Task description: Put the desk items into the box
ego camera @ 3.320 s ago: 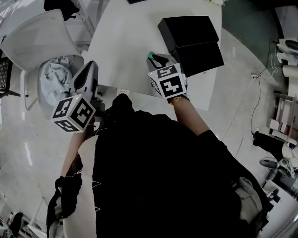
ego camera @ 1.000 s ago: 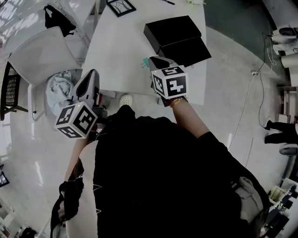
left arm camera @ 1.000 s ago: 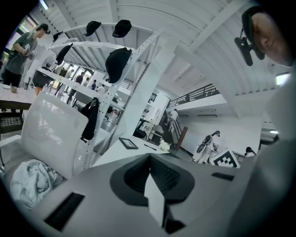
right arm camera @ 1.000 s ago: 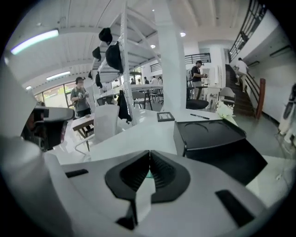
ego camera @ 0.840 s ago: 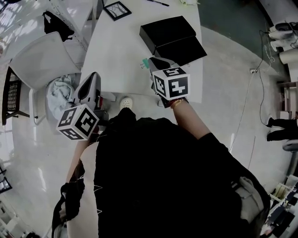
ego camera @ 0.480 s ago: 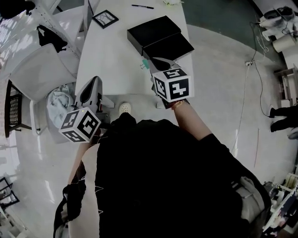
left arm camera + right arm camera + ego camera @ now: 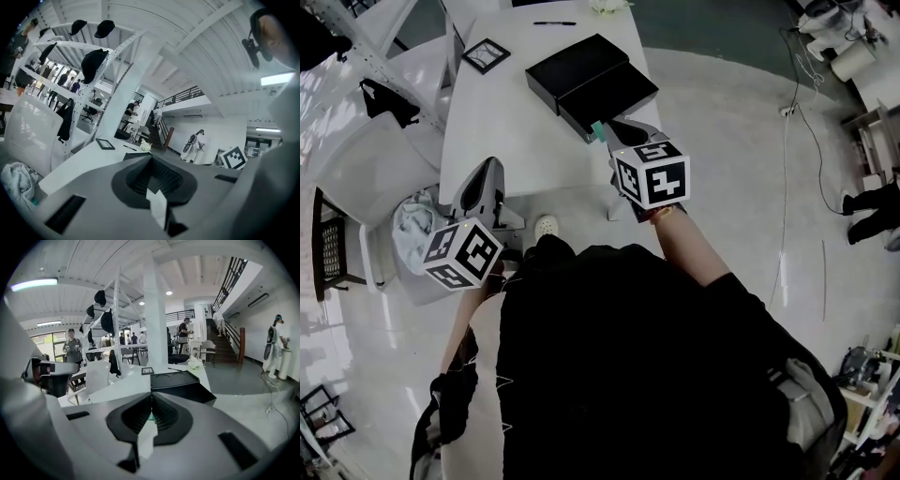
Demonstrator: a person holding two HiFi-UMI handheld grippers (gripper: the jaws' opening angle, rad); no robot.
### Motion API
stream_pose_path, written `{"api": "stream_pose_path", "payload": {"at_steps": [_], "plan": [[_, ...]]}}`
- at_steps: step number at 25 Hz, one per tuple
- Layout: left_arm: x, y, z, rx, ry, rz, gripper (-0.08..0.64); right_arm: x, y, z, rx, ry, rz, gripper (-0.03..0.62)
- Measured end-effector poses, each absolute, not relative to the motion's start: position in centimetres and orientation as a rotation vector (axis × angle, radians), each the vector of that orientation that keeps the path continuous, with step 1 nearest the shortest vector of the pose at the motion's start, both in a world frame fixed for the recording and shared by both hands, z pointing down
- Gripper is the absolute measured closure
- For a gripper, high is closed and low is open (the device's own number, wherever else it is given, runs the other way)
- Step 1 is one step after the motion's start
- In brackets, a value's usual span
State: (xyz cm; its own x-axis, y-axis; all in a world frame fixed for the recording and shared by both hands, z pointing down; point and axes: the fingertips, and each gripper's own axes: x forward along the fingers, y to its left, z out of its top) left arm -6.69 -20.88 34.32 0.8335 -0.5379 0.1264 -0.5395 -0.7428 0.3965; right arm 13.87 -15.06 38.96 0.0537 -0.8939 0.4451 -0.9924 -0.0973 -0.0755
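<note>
Box [image 7: 581,75] sits just ahead of the right gripper [image 7: 605,129], which like the left gripper [image 7: 490,167] is pinched shut and empty, so reaching for the pen [image 7: 553,22] beyond it could shove it.

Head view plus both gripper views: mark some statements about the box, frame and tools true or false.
1. The black box lies on the white table. True.
2. The left tool has its jaws wide apart. False: they are together, with nothing between.
3. The right tool pinches a small teal item. True.
4. The picture frame sits inside the box. False: it lies on the table, apart from the box.
</note>
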Motion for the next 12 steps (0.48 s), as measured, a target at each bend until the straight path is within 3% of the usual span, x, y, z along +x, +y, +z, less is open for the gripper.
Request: {"api": "stream_pose_path", "payload": {"at_steps": [12], "plan": [[-2.8,-18.0,35.3,2.608,-0.673,0.084,0.549,17.7,-9.4,40.2,2.188,-1.791,0.623,0.583]]}}
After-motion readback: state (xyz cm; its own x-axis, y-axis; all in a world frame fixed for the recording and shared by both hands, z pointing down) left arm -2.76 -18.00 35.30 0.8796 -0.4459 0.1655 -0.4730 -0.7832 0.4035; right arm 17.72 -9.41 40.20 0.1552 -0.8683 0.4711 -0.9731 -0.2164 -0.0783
